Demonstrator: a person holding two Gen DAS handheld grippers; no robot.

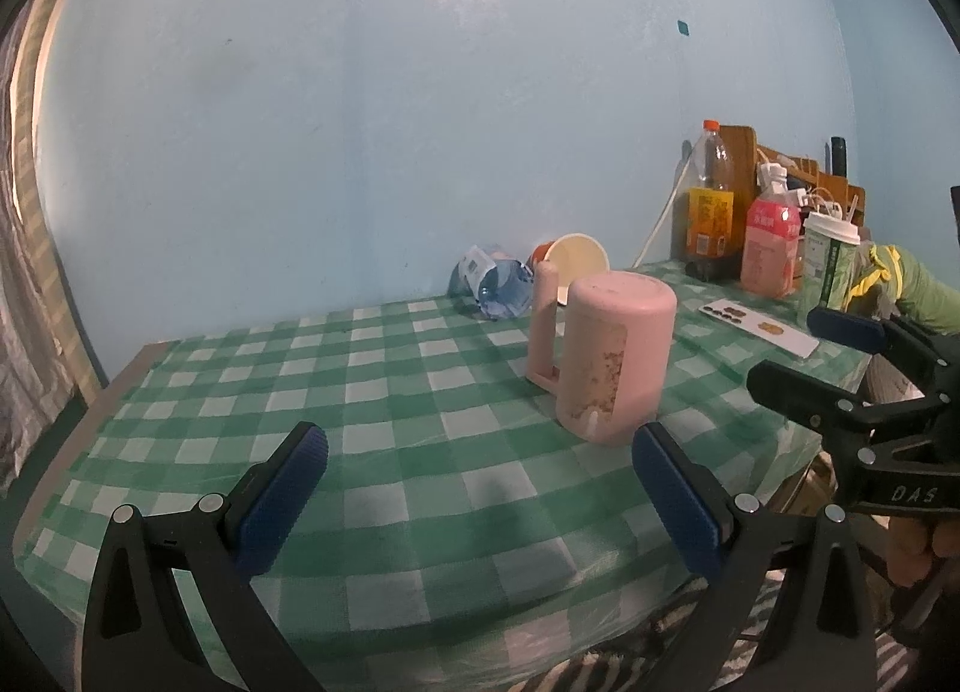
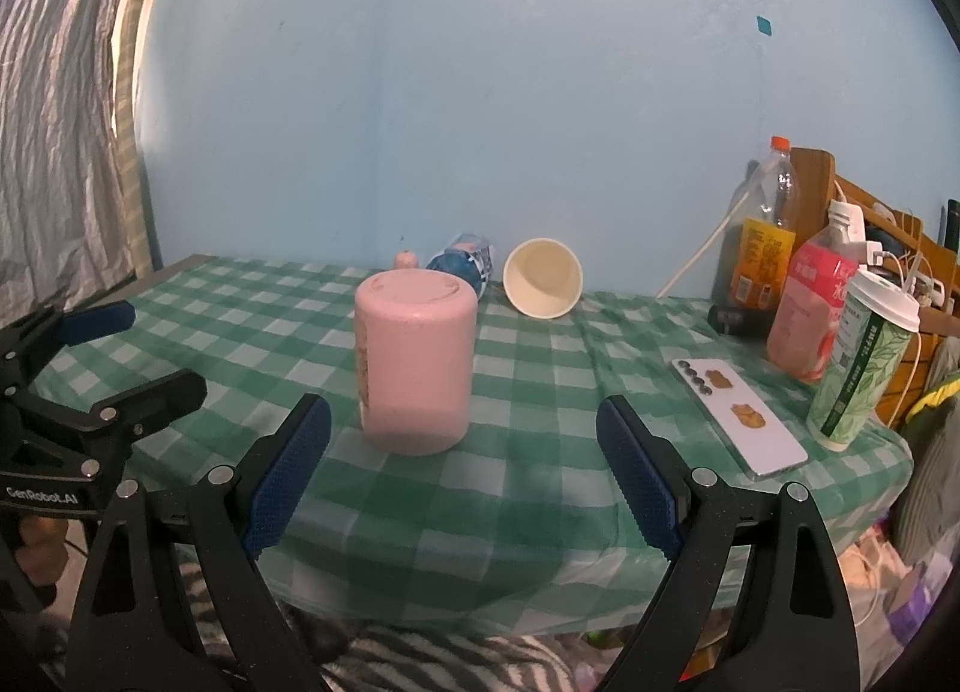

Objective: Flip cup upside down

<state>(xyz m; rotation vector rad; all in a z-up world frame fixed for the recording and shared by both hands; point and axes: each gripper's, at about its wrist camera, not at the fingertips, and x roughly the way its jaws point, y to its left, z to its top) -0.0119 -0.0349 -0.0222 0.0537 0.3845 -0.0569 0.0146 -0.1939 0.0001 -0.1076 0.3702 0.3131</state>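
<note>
Well, the pink cup (image 2: 415,363) stands mouth-down on the checked cloth (image 2: 528,452), its flat base up and its handle (image 1: 542,326) turned toward the wall. A worn, peeling patch runs down its side. The left gripper (image 1: 480,488) hangs just short of it with its blue pads (image 1: 282,503) spread wide and nothing between them. The right gripper (image 2: 465,470) is likewise wide apart and empty, the cup just ahead of its left pad. Seen from the left, the right one's body reads "DAS"; from the right, the left one's reads "GenRobot.AI". By the wall lie a paper cup (image 2: 543,278) on its side and a crushed bottle (image 2: 465,264). To the right lies a phone (image 2: 738,416), beside a lidded green drink cup (image 2: 864,356), a pink bottle (image 2: 810,314) and an orange-capped bottle (image 2: 765,236); their print is too small to read.
</note>
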